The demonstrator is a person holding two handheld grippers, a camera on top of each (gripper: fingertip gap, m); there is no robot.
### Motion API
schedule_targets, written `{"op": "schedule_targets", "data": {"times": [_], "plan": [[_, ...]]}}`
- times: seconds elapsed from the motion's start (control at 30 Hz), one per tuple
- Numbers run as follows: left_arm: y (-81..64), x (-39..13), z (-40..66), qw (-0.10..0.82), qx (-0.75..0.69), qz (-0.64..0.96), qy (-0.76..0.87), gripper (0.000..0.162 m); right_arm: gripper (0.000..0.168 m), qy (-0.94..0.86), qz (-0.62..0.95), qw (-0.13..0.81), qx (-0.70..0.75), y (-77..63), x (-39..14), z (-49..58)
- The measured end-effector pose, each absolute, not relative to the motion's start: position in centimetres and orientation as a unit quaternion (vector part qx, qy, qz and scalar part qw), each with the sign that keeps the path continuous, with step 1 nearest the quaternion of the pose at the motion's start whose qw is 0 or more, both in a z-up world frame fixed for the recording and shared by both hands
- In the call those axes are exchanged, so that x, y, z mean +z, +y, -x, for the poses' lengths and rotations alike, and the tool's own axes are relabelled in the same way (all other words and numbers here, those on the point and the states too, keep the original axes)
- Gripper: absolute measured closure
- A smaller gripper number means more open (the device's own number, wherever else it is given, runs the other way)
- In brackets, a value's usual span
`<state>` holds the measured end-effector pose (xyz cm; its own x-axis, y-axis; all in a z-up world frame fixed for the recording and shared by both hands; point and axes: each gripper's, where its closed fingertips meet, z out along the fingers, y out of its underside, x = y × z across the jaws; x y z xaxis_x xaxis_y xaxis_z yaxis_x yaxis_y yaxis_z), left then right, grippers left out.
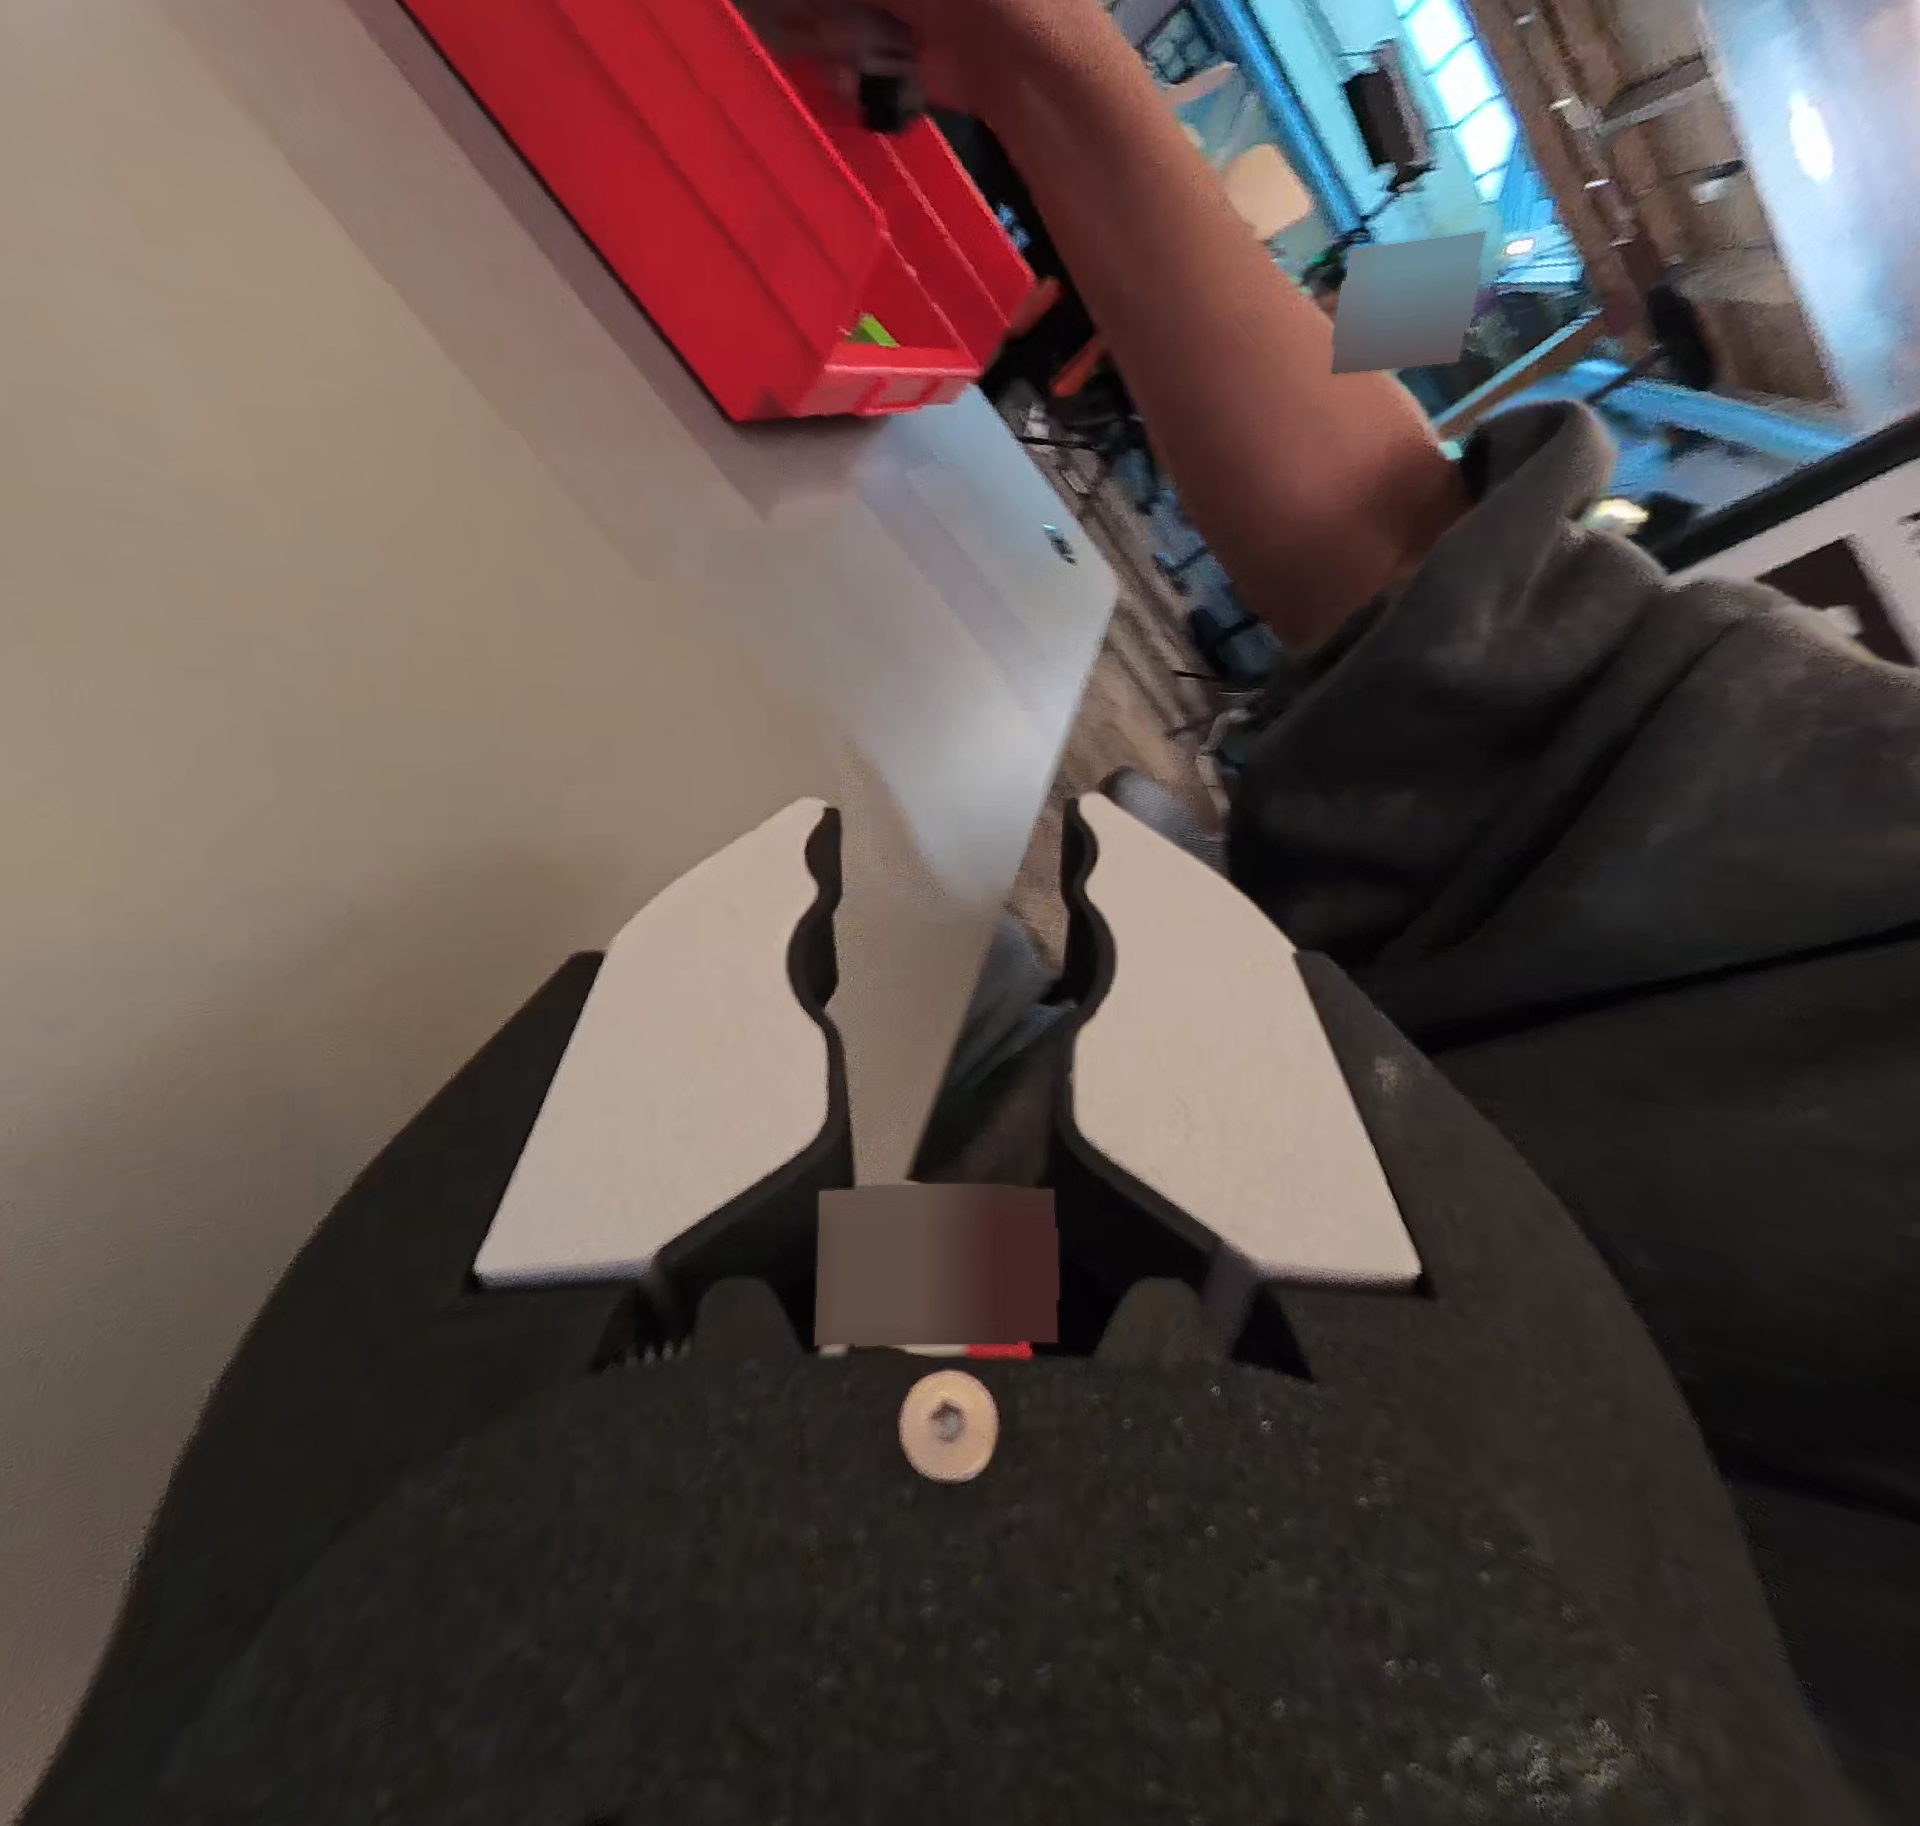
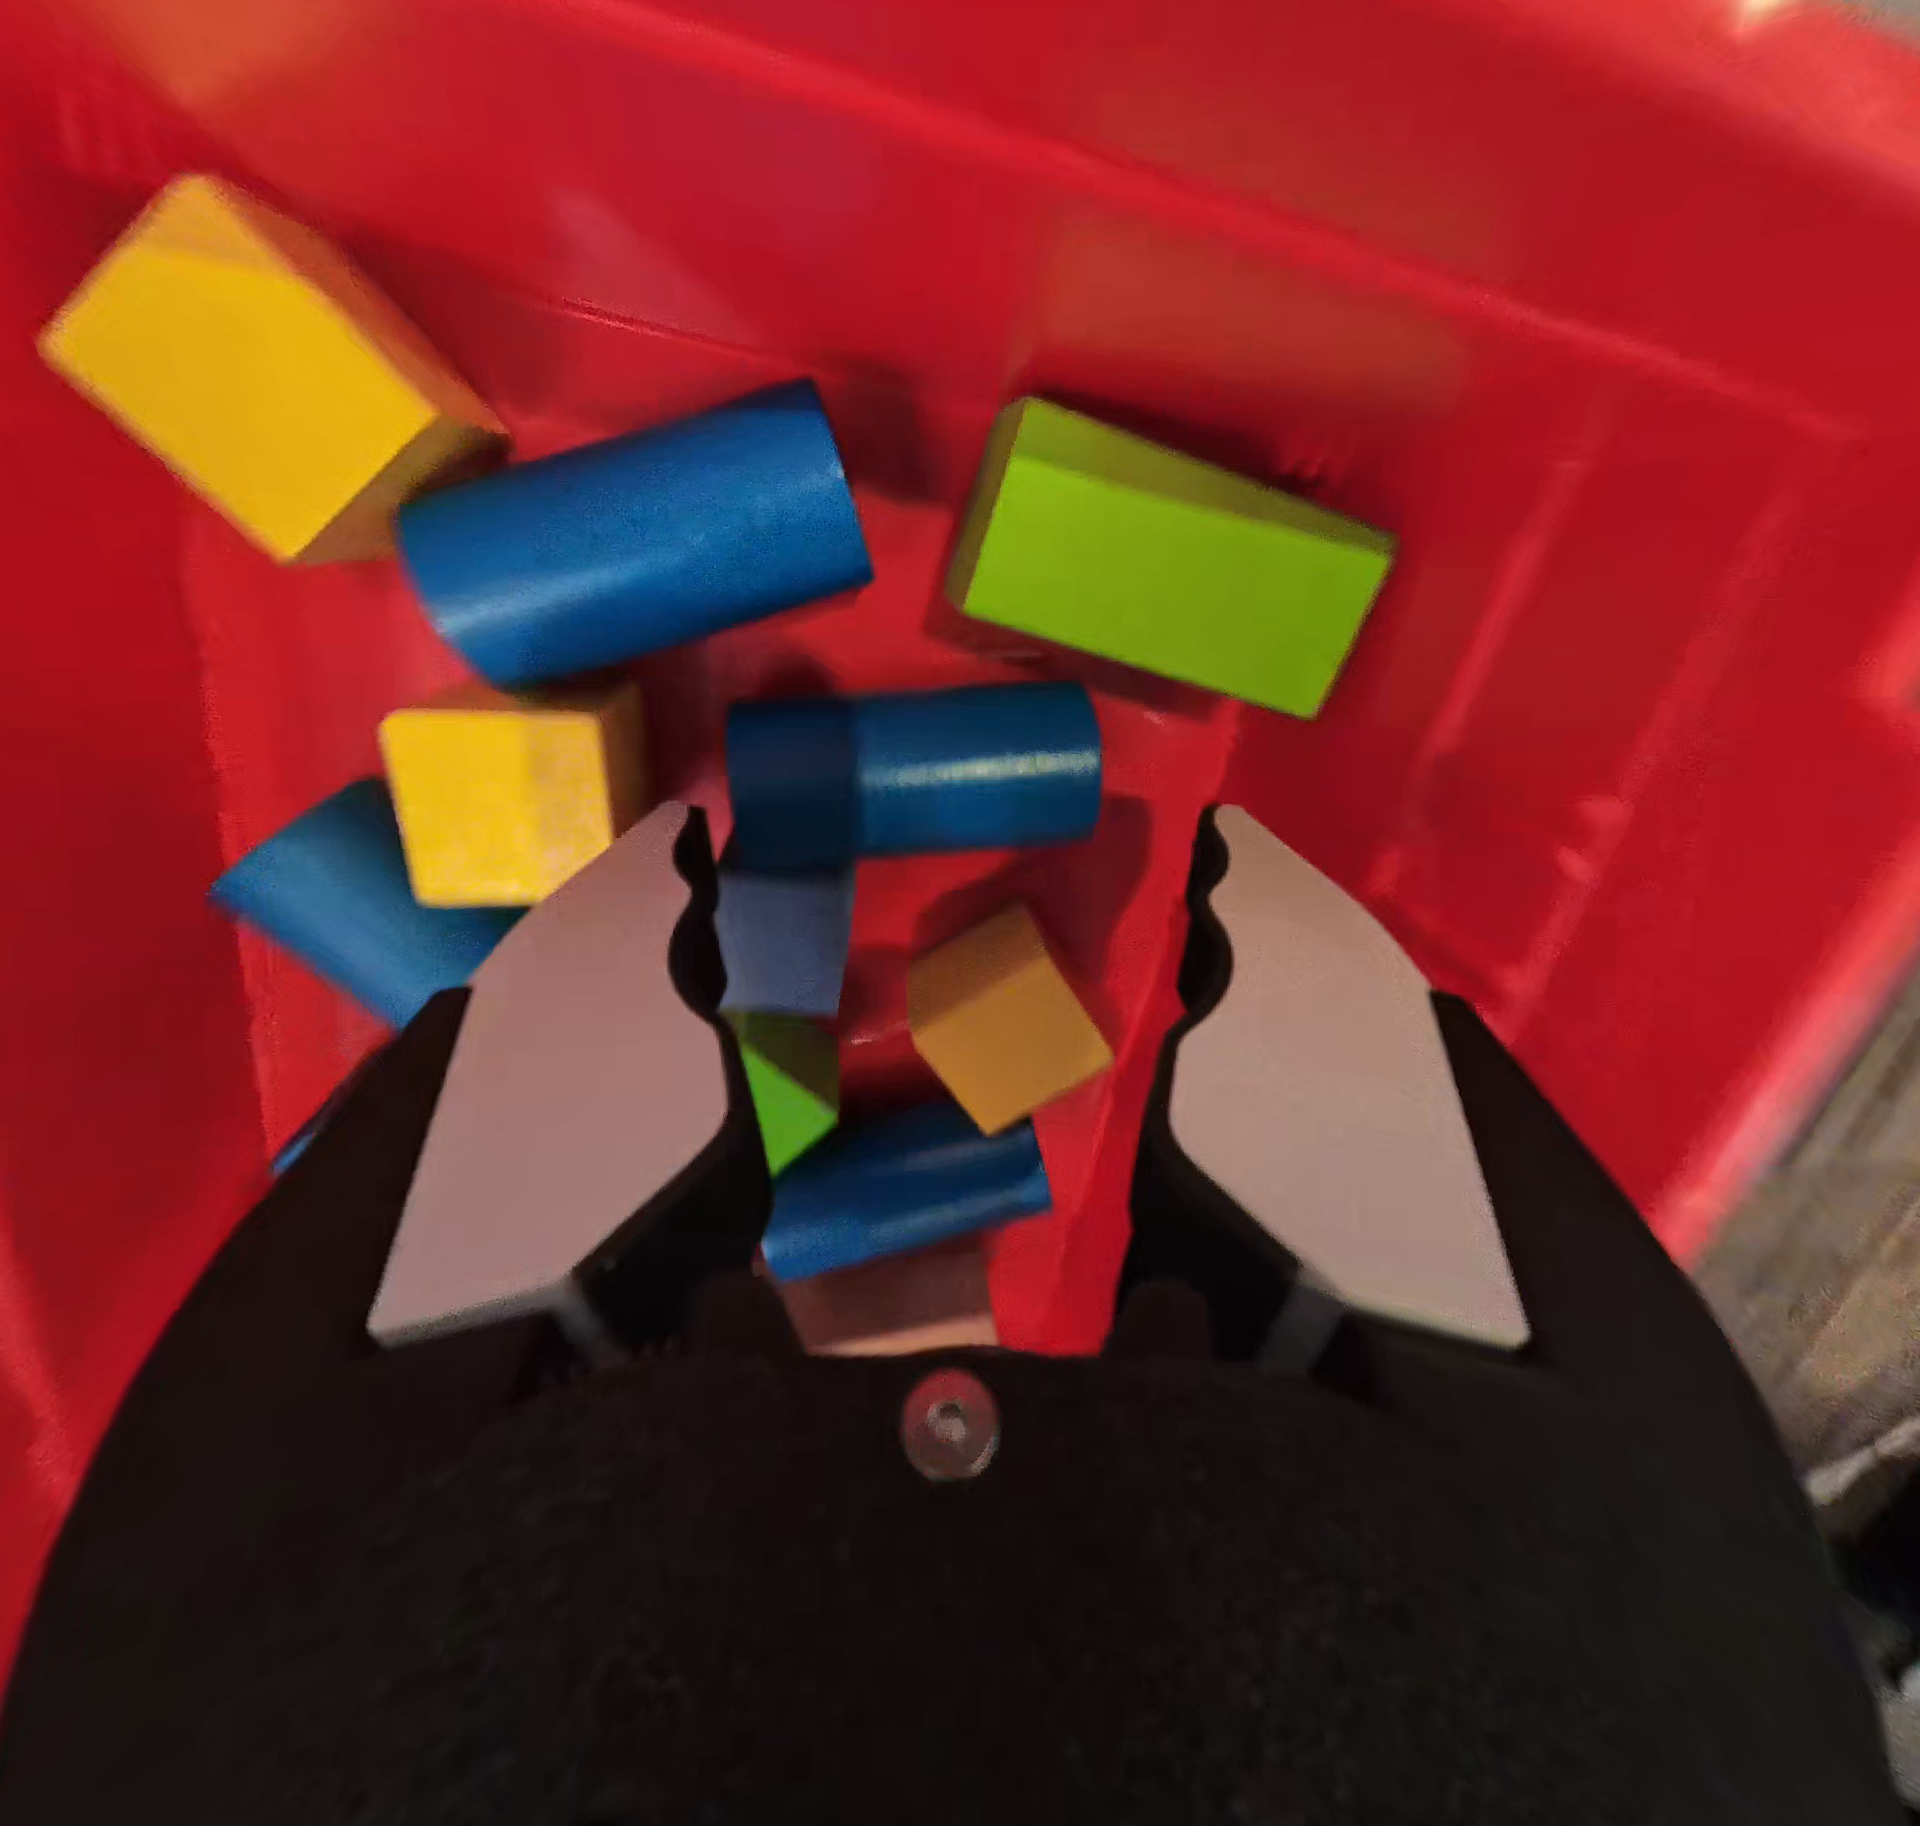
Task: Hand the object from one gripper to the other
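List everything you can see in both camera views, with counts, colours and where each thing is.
Bin: one, red, on the table, holding the blocks.
Cylinders: at least four, blue, lying in the bin.
Yellow blocks: two, at the bin's left side.
Green block: one large, upper right in the bin; a smaller green piece nearer.
Orange cube: one, between the right gripper's fingers' line of sight.
Table: one, pale.
Clear lid: one, beside the bin, blurred.
Arm: one, reaching into the bin.
Right gripper: open, above the blocks.
Left gripper: open, empty.

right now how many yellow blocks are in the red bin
3: a large one top left, a cube by the right gripper's left finger, a darker cube between its fingers. More may be hidden.
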<state>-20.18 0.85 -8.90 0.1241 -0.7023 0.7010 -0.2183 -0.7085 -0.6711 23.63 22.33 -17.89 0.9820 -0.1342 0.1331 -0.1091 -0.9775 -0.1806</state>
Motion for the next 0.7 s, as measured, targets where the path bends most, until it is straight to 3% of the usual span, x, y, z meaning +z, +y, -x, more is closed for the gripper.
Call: {"op": "schedule_targets", "data": {"times": [0.07, 0.2, 0.3, 0.47, 0.57, 0.7], "plan": [[3.0, -9.3, 21.7, 0.275, -0.515, 0.746, 0.321, 0.120, 0.085, 0.045, 0.983, 0.160, -0.075, 21.6, -14.3, -22.8], [8.7, -8.4, 27.8, 0.457, -0.327, 0.781, 0.273, 0.109, 0.096, 0.011, 0.912, 0.406, -0.053, 16.4, -5.0, -18.4], [10.9, -7.6, 32.8, 0.534, -0.227, 0.788, 0.204, 0.108, 0.100, -0.001, 0.840, 0.542, 0.009, 9.7, -4.2, -12.9], [11.8, -8.8, 38.5, 0.571, -0.163, 0.797, 0.113, 0.104, 0.099, 0.042, 0.780, 0.624, -0.005, 0.9, -10.2, -9.1], [12.2, -9.4, 40.3, 0.574, -0.135, 0.803, 0.085, 0.100, 0.097, 0.052, 0.788, 0.613, 0.016, 0.4, -11.6, -8.5], [12.5, -9.2, 41.2, 0.589, -0.090, 0.798, 0.092, 0.100, 0.095, 0.060, 0.789, 0.608, -0.059, 0.9, -11.6, -11.4]]}}
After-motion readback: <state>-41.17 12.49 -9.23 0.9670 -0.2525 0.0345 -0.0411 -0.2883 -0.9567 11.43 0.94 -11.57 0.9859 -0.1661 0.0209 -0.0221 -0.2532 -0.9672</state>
